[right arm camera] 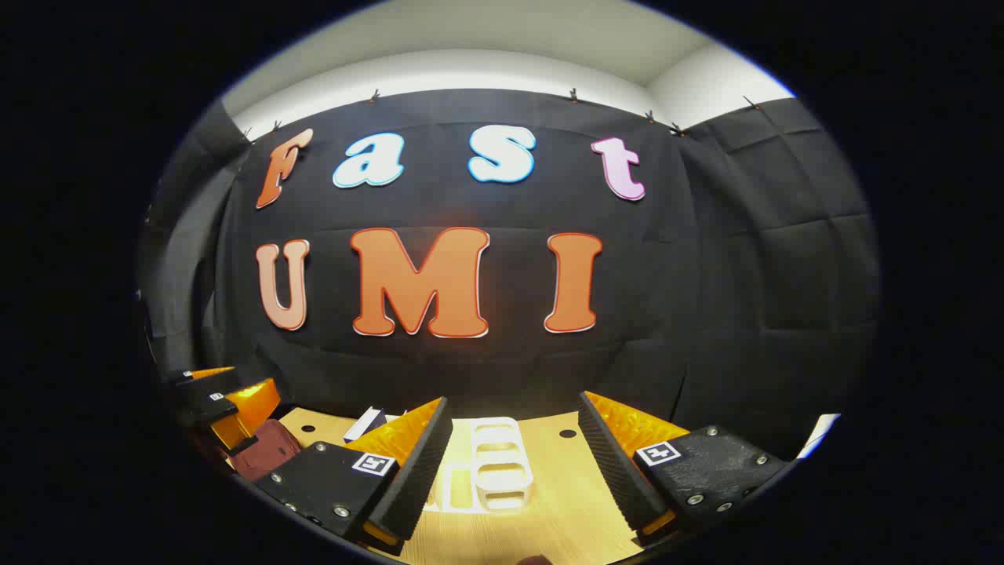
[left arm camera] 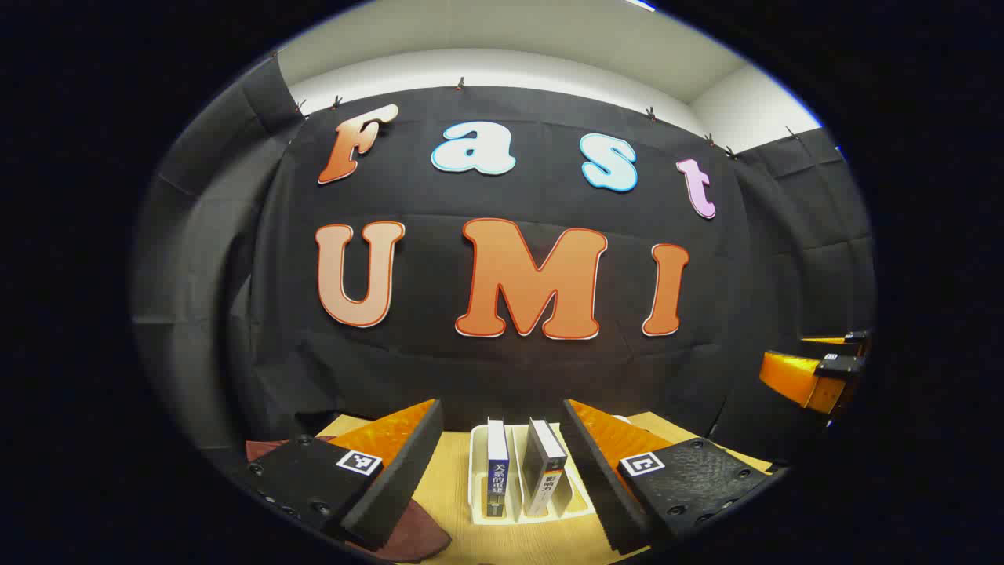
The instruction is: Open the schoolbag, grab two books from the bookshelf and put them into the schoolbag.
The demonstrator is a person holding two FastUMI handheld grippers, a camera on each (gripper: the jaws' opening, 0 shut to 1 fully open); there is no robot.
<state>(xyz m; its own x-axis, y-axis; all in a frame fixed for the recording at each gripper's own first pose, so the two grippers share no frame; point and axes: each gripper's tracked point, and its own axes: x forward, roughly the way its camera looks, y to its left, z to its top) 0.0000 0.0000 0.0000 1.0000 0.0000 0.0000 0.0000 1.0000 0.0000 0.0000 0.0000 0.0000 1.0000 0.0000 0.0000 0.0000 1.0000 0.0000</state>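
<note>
Both the left gripper (left arm camera: 502, 459) and right gripper (right arm camera: 514, 463) hover wide open, holding nothing, above the wooden table (left arm camera: 451, 479) where two books (left arm camera: 497, 467) stand upright in the white bookshelf (left arm camera: 477, 471), the maroon schoolbag (right arm camera: 265, 449) lying left.

Left gripper (left arm camera: 502, 471): two wedge-shaped fingers with ribbed inner faces, each on a flat black mounting plate. Every plate carries a square black-and-white marker tag and dark round-head screws along its edges.

Right gripper (right arm camera: 514, 463): same build, with silver screws at the plate corners and a textured plate surface. Seen from the left gripper view, it shows small white labels.
</note>
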